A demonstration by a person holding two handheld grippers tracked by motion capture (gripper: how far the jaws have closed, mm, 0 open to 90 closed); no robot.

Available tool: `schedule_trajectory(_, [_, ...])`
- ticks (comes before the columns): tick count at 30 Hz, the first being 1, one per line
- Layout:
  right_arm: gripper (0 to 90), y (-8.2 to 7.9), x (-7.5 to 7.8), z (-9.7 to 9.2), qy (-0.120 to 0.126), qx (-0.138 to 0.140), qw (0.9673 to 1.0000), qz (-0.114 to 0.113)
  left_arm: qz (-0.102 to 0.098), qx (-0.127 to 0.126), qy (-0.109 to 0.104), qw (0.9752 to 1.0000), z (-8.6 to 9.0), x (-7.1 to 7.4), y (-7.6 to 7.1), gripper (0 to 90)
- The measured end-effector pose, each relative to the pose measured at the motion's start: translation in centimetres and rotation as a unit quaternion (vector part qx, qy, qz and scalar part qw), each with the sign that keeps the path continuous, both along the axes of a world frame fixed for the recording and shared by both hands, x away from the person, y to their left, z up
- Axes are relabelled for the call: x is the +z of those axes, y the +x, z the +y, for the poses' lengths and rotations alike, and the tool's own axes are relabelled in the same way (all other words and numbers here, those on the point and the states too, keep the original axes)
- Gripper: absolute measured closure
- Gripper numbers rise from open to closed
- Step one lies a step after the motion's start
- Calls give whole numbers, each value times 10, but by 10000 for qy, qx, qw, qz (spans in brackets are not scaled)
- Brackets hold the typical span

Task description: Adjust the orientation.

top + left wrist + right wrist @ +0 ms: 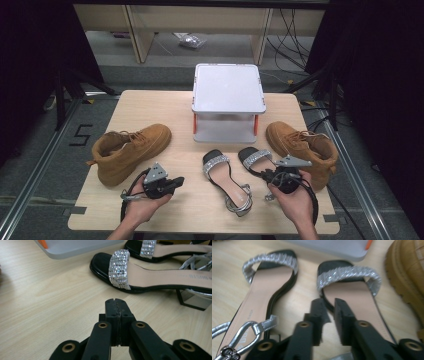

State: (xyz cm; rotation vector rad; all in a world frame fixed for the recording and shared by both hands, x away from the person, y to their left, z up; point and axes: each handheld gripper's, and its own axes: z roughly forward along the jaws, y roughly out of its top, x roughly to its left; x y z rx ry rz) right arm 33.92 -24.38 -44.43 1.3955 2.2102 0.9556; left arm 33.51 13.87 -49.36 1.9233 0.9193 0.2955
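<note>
High view, 2 boots (130,152) — sandals (227,180) between

We see a pale wooden table (150,105) in the middle of the frame, standing on grey carpeted floor (45,150). Black curtains (30,60) darken both upper corners. At upper centre stands light wood furniture (137,30), with loose black cables (295,30) trailing on the floor at upper right.

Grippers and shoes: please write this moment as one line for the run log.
left gripper: shut, empty, over table | right gripper: slightly open, over right sandal edge | left sandal: free | boots: at sides | rack: behind
</note>
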Motion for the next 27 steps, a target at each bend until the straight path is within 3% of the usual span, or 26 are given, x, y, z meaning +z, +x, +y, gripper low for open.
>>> schedule_trajectory(1, [860, 1, -3, 6, -33, 51, 9996, 292, 63, -16, 44, 10000, -1, -1, 0, 892])
schedule_trajectory(4, [890, 4, -6, 12, -159, 170, 9987, 463, 98, -46, 104, 9999, -7, -4, 4, 892])
schedule_trajectory(6, [893, 6, -7, 15, -186, 224, 9980, 563, 98, -180, 185, 9996, -16, -4, 7, 891])
schedule_trajectory(8, [893, 9, -8, 14, -271, 314, 9979, 490, 98, -288, 296, 9991, -18, -4, 8, 891])
schedule_trajectory(10, [890, 11, -9, 15, -256, 338, 9977, 537, 91, -285, 237, 9993, -28, -4, 8, 888])
schedule_trajectory(11, [889, 10, -9, 16, -237, 290, 9974, 616, 104, -460, 404, 9981, -29, -2, 8, 888])
schedule_trajectory(13, [889, 11, -12, 18, -272, 250, 9967, 721, 107, -575, 558, 9967, -40, -1, 9, 885])
schedule_trajectory(18, [882, 12, -19, 25, -387, 281, 9950, 880, 223, -792, 595, 9948, -57, -3, 10, 885])
schedule_trajectory(20, [882, 13, -21, 28, -451, 311, 9941, 934, 247, -975, 788, 9918, -65, -3, 13, 885])
schedule_trajectory(22, [880, 14, -24, 29, -542, 355, 9926, 1028, 252, -981, 804, 9916, -68, -3, 14, 885])
schedule_trajectory(23, [878, 15, -26, 30, -553, 348, 9920, 1082, 327, -1057, 876, 9900, -73, -3, 15, 884])
schedule_trajectory(24, [878, 15, -27, 32, -552, 331, 9916, 1118, 356, -1018, 823, 9908, -76, -5, 15, 884])
schedule_trajectory(25, [878, 15, -27, 33, -556, 314, 9913, 1148, 350, -1053, 966, 9891, -77, -5, 16, 884])
schedule_trajectory(27, [875, 16, -30, 34, -606, 402, 9903, 1181, 382, -1100, 989, 9883, -80, -6, 17, 884])
